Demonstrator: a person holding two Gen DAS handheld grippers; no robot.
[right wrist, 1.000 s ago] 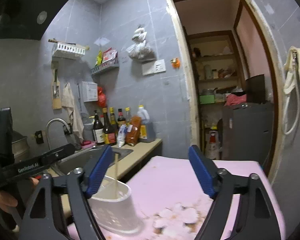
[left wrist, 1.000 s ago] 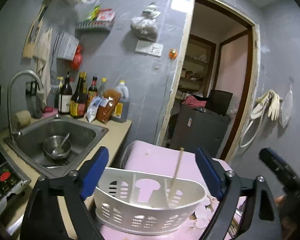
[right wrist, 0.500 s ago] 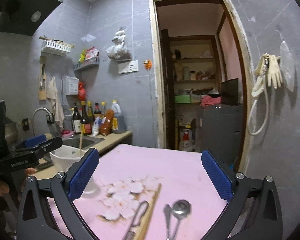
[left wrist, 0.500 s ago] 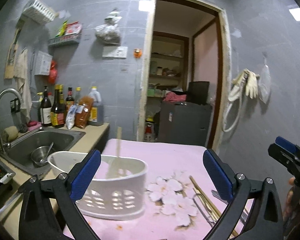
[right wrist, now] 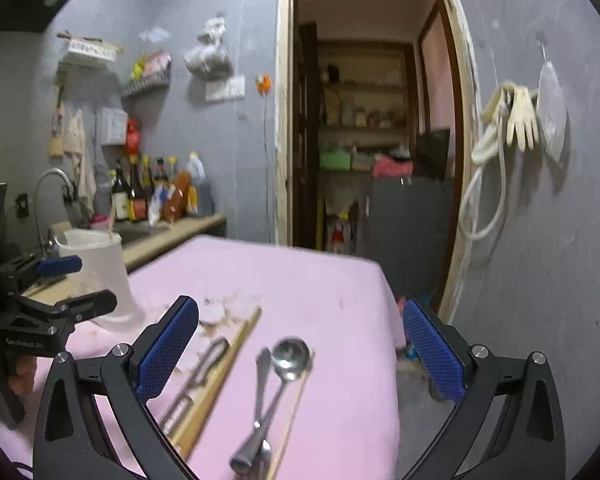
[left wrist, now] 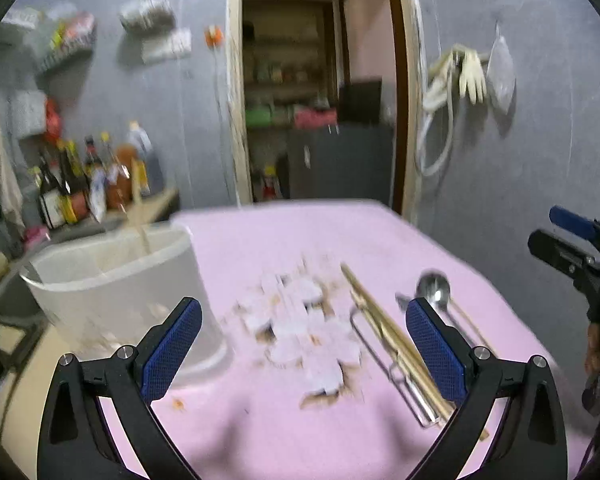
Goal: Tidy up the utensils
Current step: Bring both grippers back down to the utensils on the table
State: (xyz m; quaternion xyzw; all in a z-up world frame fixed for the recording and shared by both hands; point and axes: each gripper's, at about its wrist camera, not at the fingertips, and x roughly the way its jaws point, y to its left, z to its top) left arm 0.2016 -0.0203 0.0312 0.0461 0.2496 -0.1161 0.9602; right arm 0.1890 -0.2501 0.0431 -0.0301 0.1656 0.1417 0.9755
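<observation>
Your left gripper (left wrist: pixel 300 344) hangs above the pink-covered desk (left wrist: pixel 300 240) with its blue pads wide apart and nothing between them. Your right gripper (right wrist: pixel 300 354) is likewise spread wide and empty, low over the near right part of the desk.

White utensil basket (left wrist: pixel 112 280): upright at the desk's left edge, just beyond the left finger of your left gripper. One chopstick (left wrist: pixel 140 216) stands in it, leaning, its top above the rim. The right wrist view shows the same basket (right wrist: pixel 100 276) at far left, behind your left gripper (right wrist: pixel 56 292).

Loose utensils lie on the right half of the desk, well apart from the basket:
- bundle of wooden chopsticks (right wrist: pixel 220 376), diagonal, with a wire-handled metal tool (right wrist: pixel 196 376) just beside it on the left;
- metal spoon (right wrist: pixel 288 360), bowl toward the far side; a second metal utensil (right wrist: pixel 260 384) crosses its handle;
- a single thin stick (right wrist: pixel 292 416) just right of the spoon handle.

In the left wrist view the chopsticks (left wrist: pixel 388 332) and spoon (left wrist: pixel 434 288) sit beside the right finger of your left gripper; this view is motion-blurred, so fine contact cannot be told. A flower print (left wrist: pixel 300 328) marks the middle of the cloth.
</observation>
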